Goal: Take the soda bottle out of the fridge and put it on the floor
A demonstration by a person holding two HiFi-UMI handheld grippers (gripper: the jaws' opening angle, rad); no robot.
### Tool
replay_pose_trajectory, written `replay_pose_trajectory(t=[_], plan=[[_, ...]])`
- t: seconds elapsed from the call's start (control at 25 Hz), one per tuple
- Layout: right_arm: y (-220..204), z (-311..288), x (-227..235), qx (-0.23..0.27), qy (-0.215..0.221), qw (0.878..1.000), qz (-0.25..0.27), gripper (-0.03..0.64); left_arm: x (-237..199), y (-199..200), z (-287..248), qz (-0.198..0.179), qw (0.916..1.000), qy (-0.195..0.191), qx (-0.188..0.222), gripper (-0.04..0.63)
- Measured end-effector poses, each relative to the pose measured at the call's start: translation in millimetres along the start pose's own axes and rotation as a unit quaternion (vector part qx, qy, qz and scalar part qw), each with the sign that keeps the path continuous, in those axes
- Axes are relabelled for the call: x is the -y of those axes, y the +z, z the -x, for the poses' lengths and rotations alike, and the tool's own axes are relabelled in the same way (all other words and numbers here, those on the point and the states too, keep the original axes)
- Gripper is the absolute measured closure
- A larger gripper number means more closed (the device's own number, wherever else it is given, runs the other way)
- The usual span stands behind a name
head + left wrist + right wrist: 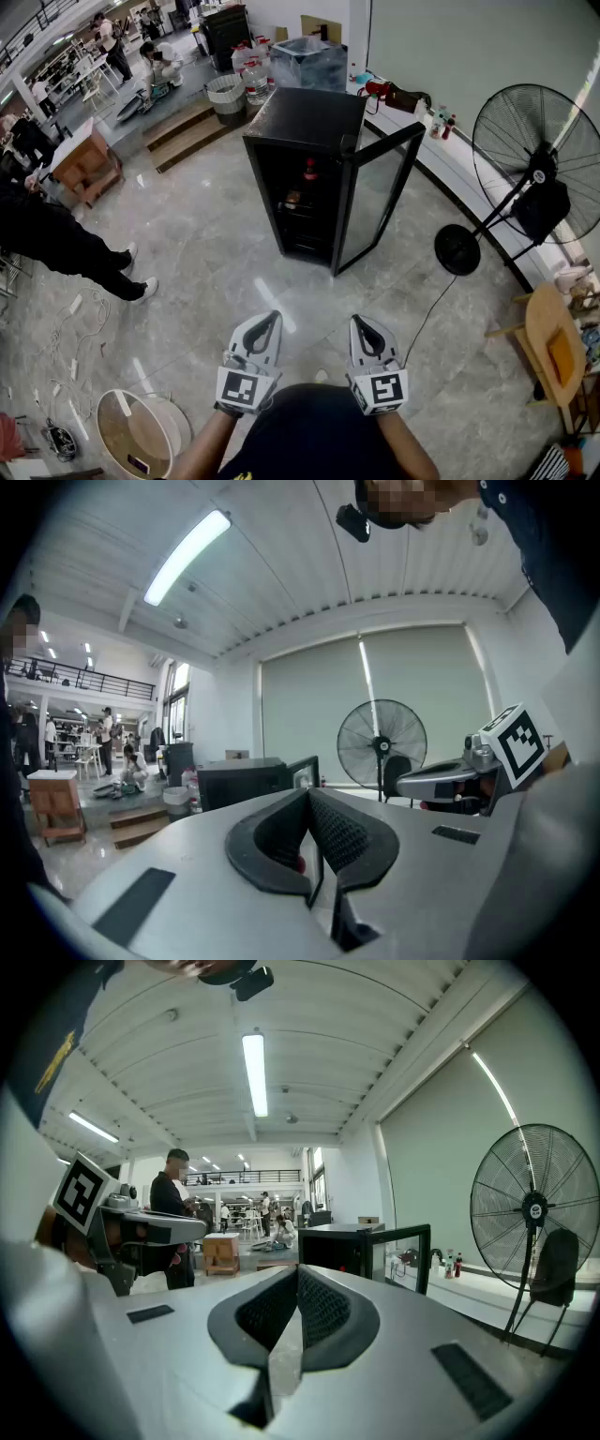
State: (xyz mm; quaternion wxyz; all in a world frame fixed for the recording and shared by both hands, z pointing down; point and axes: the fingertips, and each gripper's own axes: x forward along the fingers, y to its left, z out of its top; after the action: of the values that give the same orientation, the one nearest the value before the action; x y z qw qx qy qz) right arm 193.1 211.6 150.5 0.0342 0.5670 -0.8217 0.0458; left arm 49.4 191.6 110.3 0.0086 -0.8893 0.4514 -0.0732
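Both grippers are closed and empty: the left gripper (270,323) and the right gripper (361,326) hang side by side in front of me, almost level, and each gripper view shows its two jaws meeting at the tips with nothing between them. They point toward the fridge (305,122), which stands on the floor (216,262) well apart from me. Its door (380,202) is swung open to the right side.

Inside, near the top of the dark cabinet, I see a red cap and neck that I take for the soda bottle (309,171). It seems to stand on the upper shelf (298,202), close to the front edge, but the inside is too dark to be sure.

I judge that the task is at its first step, the approach, and nothing is taken yet. For the next move I must come closer, open one gripper wide enough for the bottle, and reach in on the left of the open door without knocking it.
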Motion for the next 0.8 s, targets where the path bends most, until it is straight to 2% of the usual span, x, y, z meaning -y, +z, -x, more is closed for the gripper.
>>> replay_pose_trajectory(t=[0.24, 0.8], plan=[[18.1, -6.8, 5.6, 0.012, -0.007, 0.999, 0.031, 0.62, -11.4, 5.2, 3.5, 0.002, 0.9999, 0.009, 0.013, 0.577], [27.7, -9.7, -7.5, 0.026, 0.0, 0.999, 0.028, 0.62, -24.8, -2.8, 16.8, 0.001, 0.9999, 0.016, 0.003, 0.577]])
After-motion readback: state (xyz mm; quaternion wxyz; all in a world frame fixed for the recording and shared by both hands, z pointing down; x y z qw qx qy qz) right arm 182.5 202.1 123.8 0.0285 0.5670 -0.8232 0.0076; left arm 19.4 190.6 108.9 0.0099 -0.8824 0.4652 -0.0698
